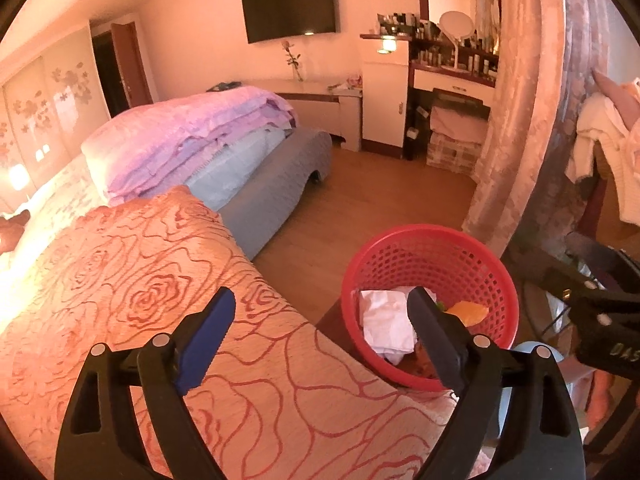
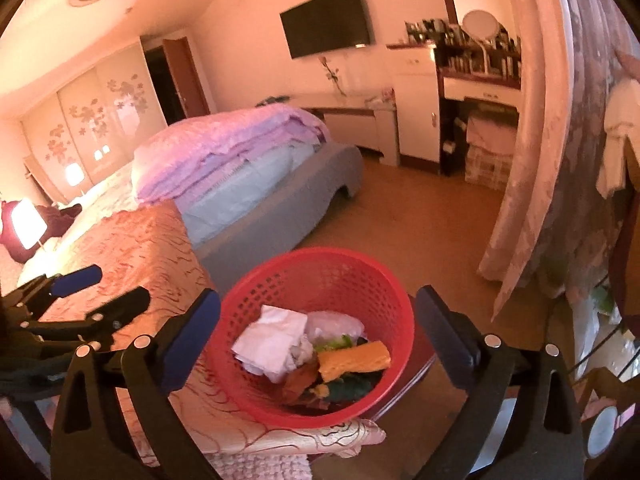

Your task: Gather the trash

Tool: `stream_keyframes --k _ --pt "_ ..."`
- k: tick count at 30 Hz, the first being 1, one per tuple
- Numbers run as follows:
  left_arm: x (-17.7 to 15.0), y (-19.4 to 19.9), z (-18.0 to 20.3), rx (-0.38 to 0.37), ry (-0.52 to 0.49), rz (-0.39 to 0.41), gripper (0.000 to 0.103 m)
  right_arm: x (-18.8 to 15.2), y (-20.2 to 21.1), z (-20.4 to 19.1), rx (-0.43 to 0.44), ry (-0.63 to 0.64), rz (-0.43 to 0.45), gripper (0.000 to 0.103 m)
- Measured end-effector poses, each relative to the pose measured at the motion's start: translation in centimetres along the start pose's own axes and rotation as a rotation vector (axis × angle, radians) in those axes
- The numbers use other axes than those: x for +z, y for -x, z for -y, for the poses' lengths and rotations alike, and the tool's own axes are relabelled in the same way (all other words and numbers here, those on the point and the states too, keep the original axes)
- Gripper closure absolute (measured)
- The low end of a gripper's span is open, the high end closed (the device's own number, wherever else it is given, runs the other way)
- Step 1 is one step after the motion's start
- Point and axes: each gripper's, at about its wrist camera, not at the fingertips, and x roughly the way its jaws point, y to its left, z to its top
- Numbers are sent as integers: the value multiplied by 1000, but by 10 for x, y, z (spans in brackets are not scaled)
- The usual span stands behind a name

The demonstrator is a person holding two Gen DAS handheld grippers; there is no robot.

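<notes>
Red basket (image 2: 316,336) holding crumpled paper (image 2: 272,344) (and other scraps), beside rose bedspread (image 1: 160,300). Left gripper (image 1: 320,340) and right gripper (image 2: 316,344) wide open, empty, poised above basket, apparently after a drop.

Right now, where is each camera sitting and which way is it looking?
Left wrist view: sits on the left claw, looks across the rose bedspread toward the TV; its open fingers and the right claw show.
Right wrist view: sits on the right claw, looks down at the red basket; its open fingers and the left claw show.
Both share basket, bedspread, TV.
</notes>
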Motion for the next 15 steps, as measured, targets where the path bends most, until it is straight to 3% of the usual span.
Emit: stream_keyframes --k 15 --pt "-13 46 -15 52 13 64 15 -14 44 -26 -45 1 13 7"
